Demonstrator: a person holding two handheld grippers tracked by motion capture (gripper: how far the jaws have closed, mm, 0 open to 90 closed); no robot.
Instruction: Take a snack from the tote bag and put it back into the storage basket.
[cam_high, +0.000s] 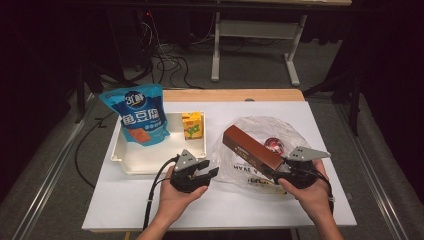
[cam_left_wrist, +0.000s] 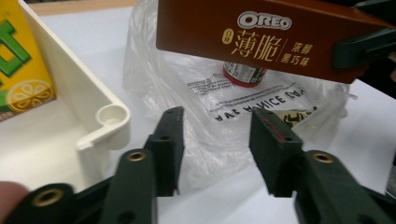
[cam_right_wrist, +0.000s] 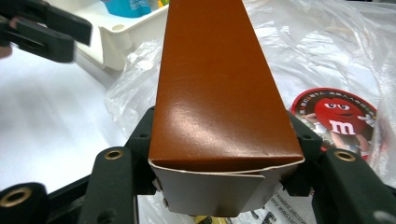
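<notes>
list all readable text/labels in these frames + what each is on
"OREO", with "薄脆" under it: brown box held in the right gripper.
"鱼豆腐": blue pouch.
"m": red M&M's tub in the plastic bag.
"ICE", part of a larger print seen mirrored: plastic bag.
Yellow drink carton: print too blurred to read.
Small characters on box and pouch: unreadable.

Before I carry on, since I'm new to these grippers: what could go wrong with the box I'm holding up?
The right gripper pinches the brown Oreo box at one end only, so the long box may sag or twist out. Its end flap bulges between the jaws, so squeezing harder could crush it. The box hangs over the plastic bag and the M&M's tub; dropped, it would land on them rather than in the white tray.
</notes>
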